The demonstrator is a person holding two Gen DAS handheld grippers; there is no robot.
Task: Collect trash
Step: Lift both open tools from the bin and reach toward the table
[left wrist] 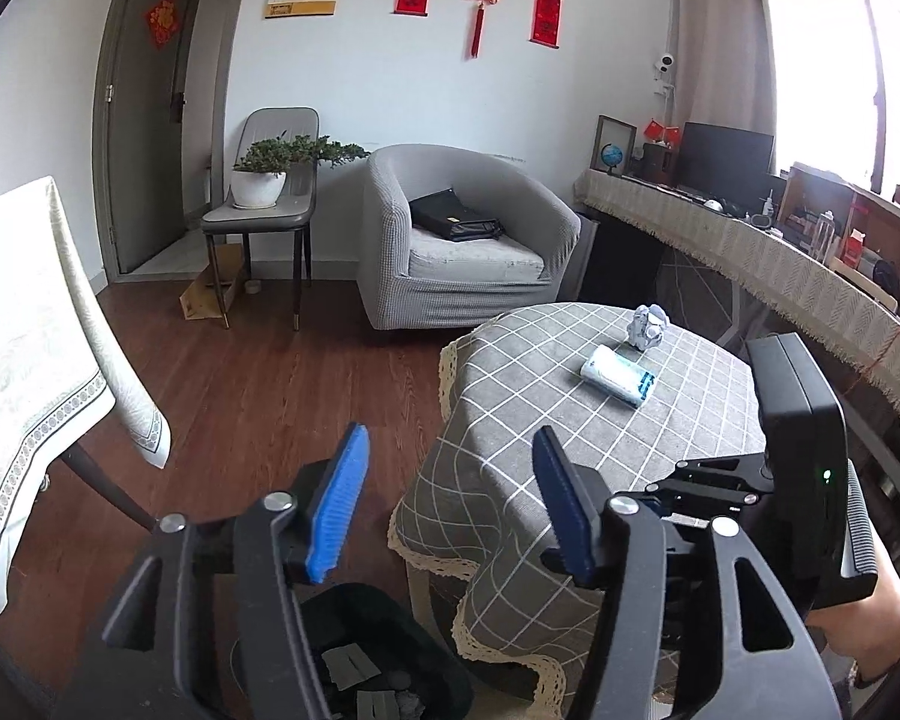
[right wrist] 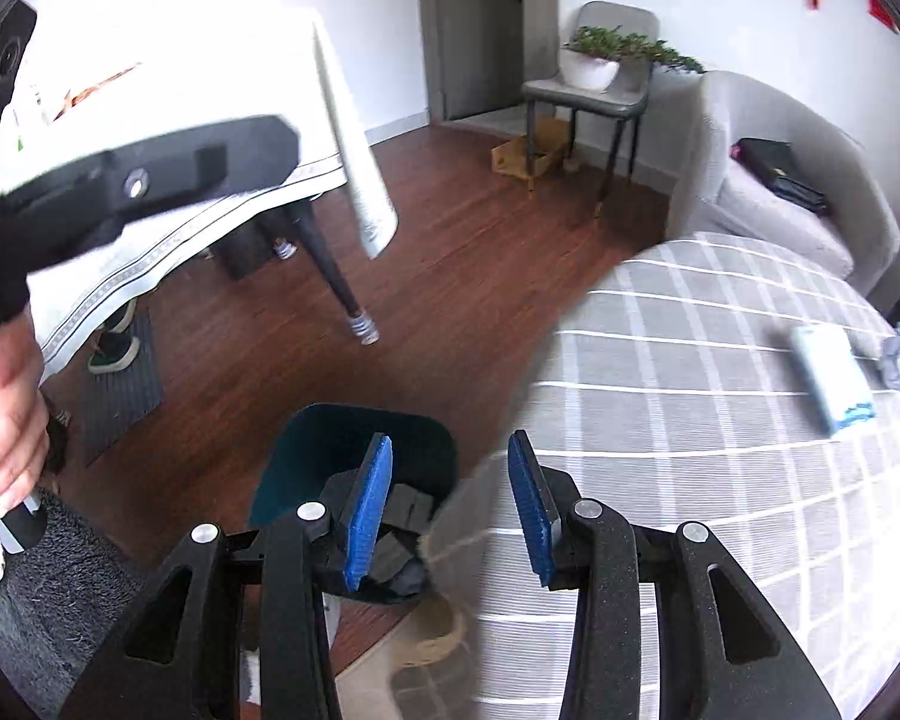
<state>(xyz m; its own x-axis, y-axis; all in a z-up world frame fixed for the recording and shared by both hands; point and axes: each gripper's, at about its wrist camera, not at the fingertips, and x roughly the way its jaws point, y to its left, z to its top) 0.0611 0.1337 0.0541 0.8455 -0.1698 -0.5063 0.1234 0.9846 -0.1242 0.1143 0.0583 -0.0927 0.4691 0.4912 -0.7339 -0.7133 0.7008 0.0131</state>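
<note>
two pieces of trash are seen ahead and right of the empty, spread left gripper: a white-and-teal rolled packet and a crumpled white paper ball; the right gripper is likewise parted and empty; the packet should be approached low and square, then carried to the dark bin below the fingers.

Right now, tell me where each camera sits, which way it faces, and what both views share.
Left wrist: on the left gripper, open, facing across the checked table toward the armchair; the right gripper's body and the right hand show.
Right wrist: on the right gripper, open, facing down over the trash bin and floor; the left hand shows.
Shared: table, bin, white packet, crumpled paper, armchair.
</note>
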